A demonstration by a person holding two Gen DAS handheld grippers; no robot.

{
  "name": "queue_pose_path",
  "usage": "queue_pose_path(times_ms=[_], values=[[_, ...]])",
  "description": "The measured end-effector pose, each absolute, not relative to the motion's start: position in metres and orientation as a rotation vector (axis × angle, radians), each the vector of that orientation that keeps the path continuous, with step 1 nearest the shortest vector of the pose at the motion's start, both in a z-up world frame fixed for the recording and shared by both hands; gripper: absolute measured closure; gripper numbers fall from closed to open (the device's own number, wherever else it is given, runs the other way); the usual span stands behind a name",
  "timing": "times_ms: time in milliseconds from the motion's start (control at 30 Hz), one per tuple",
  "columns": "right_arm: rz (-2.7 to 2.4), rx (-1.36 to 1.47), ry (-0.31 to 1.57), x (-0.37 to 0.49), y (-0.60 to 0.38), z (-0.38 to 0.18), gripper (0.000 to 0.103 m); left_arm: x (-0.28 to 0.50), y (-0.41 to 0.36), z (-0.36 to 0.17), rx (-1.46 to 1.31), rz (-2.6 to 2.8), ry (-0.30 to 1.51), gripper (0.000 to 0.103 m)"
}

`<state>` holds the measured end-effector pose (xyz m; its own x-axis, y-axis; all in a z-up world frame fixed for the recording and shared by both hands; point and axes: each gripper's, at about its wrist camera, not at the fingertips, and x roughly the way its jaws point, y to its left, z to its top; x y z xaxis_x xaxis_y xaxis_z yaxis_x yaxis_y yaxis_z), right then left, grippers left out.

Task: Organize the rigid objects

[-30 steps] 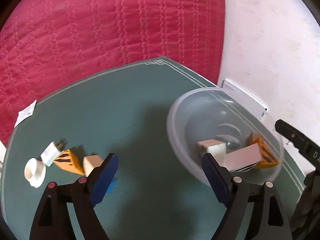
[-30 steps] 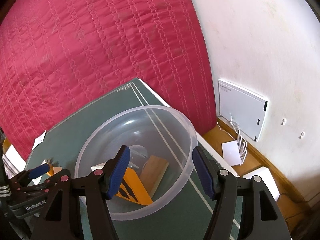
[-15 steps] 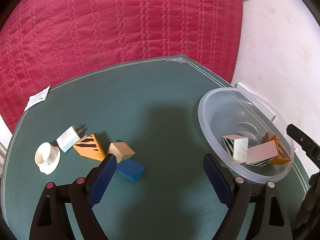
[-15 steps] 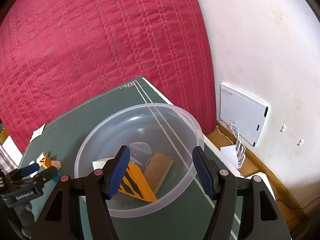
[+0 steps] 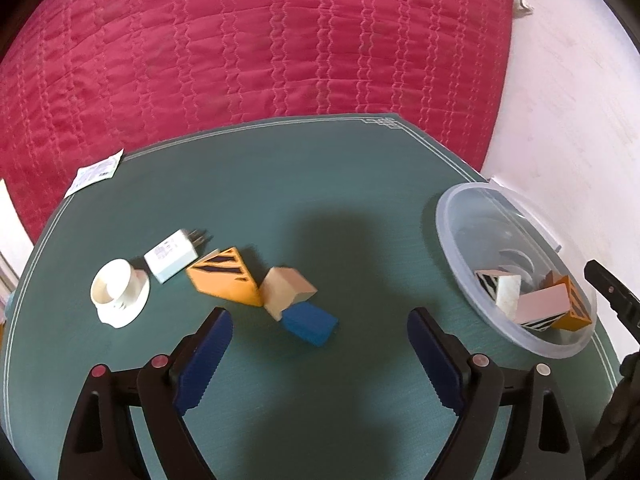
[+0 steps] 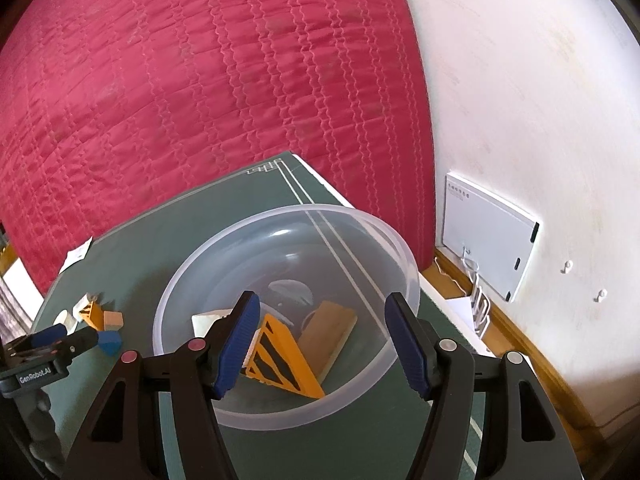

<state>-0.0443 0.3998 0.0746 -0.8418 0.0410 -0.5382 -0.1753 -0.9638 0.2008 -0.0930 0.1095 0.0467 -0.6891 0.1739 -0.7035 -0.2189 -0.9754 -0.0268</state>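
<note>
While the left tool (image 5: 316, 364) is held above the green counter (image 5: 320, 208) with its 2 blue-padded jaws spread wide and nothing between them, a small cluster of loose pieces is seen just beyond its fingertips. A blue block (image 5: 309, 323) lies nearest, touching a plain wooden block (image 5: 289, 291), which in turn touches an orange wedge with black stripes (image 5: 225, 280). Just beside the wedge a white plug-in charger (image 5: 173, 255) is laid flat, and next to it a white cup on a saucer (image 5: 116, 294) is set upright. A small paper slip (image 5: 96, 173) is seen at the far left edge of the counter, against the red quilted bedspread (image 5: 256, 48). The right tool (image 6: 322, 344) is held over a clear plastic bowl (image 6: 384, 236) at the right end of the counter, its jaws parted about halfway and empty, with neither pad touching the rim or the contents. Inside the bowl, a striped orange wedge (image 6: 286, 364), a tan wooden block (image 6: 329, 330) and a white block (image 6: 208, 322) are piled together; from the left wrist view a pinkish block with a striped face (image 5: 542, 306) is also seen among them. A white wall panel (image 6: 486, 236) is mounted low on the wall beyond the counter.
</note>
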Motion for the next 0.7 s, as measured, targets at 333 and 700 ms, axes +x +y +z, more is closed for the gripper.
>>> queue_pose_path(times_ms=[333, 700], values=[[2.943, -0.840, 0.296, -0.040, 0.377, 0.077, 0.036, -0.090, 0.072, 0.042, -1.158, 2.753, 0.011, 0.011], [3.051, -0.885, 0.192, -0.030, 0.343, 0.076, 0.035, -0.090, 0.028, 0.040, -1.199, 2.835, -0.007, 0.011]])
